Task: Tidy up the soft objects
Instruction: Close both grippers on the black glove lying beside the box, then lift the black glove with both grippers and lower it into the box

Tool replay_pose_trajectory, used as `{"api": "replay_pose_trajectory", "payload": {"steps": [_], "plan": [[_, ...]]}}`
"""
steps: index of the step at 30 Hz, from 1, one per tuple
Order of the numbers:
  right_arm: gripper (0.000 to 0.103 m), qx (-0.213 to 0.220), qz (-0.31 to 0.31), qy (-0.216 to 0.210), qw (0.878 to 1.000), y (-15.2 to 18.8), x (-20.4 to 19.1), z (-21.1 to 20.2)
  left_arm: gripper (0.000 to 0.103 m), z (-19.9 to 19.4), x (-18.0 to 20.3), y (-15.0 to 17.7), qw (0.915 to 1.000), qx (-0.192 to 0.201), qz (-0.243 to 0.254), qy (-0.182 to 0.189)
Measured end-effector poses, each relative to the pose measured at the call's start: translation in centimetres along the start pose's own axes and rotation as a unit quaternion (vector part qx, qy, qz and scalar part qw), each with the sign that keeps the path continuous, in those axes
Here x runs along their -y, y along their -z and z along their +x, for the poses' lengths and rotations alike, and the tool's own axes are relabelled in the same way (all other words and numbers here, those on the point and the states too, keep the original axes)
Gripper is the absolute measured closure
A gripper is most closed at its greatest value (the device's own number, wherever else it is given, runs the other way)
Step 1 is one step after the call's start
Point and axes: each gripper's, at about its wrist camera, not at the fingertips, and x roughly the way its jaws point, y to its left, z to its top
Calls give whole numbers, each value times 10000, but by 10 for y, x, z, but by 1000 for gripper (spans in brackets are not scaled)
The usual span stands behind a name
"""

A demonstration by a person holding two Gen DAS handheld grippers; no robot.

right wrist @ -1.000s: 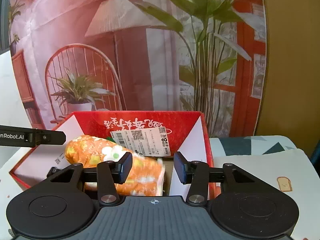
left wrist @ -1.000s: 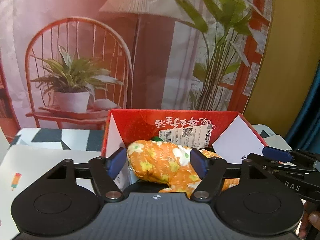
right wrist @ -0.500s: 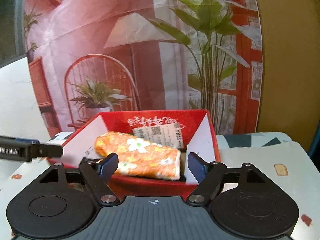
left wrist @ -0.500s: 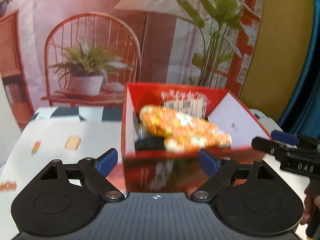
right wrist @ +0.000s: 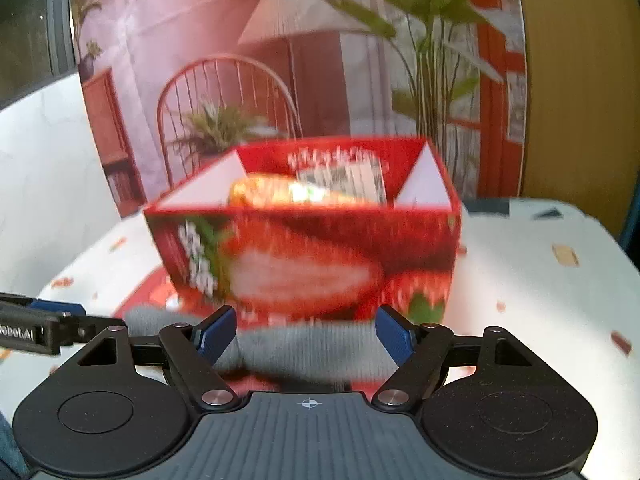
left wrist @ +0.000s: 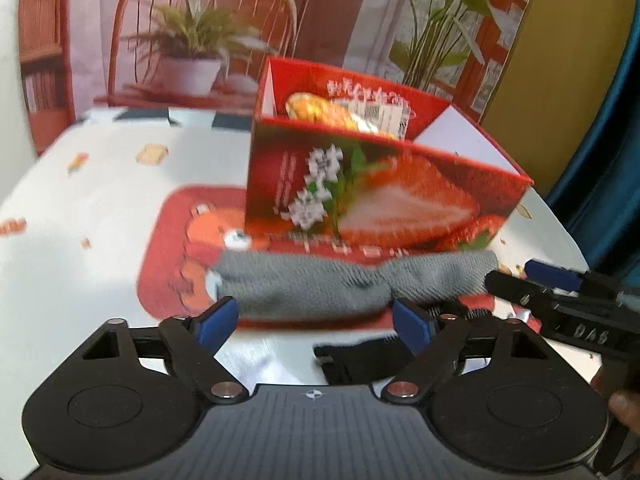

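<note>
Left wrist view. Left hand-held gripper (left wrist: 314, 322), blue pads apart after a slight narrowing, nothing clamped between them. Just beyond the pads, a grey knitted cloth (left wrist: 348, 280) lying crosswise on a red cartoon-print mat (left wrist: 172, 248), touching the foot of a red strawberry-print box (left wrist: 372, 204). Inside the box, an orange floral soft item (left wrist: 320, 110), only its top showing above the near wall, beside a white barcode label (left wrist: 380, 114). A dark flat object (left wrist: 356, 360) on the bench (left wrist: 80, 200) near the right pad, too blurred to identify. Right hand-held gripper (left wrist: 560, 300) entering from the right edge, with a fingertip (left wrist: 624, 408) of the person below it.

Right wrist view. Right hand-held gripper (right wrist: 306, 334), pads apart, empty. Grey knitted cloth (right wrist: 304, 350) lying just past and between the pads, against the box (right wrist: 312, 256). Orange floral soft item (right wrist: 276, 192) resting inside the box, near the back wall. Left hand-held gripper (right wrist: 44, 324) reaching in from the left edge. White patterned bench (right wrist: 540, 300) on the right. Printed backdrop (right wrist: 280, 60) of chair, lamp and plants behind.
</note>
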Motion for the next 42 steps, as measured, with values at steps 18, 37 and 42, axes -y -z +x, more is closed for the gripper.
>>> {"api": "replay_pose_trajectory", "payload": {"steps": [18, 37, 42], "plan": [[32, -759, 125, -26, 9970, 33, 9, 34, 49, 49, 8, 24, 9954, -763, -114, 572], [52, -1038, 337, -260, 9937, 35, 12, 51, 69, 53, 8, 20, 9944, -677, -205, 790], [76, -998, 280, -375, 9939, 32, 6, 45, 71, 45, 7, 19, 9946, -589, -199, 827]]}}
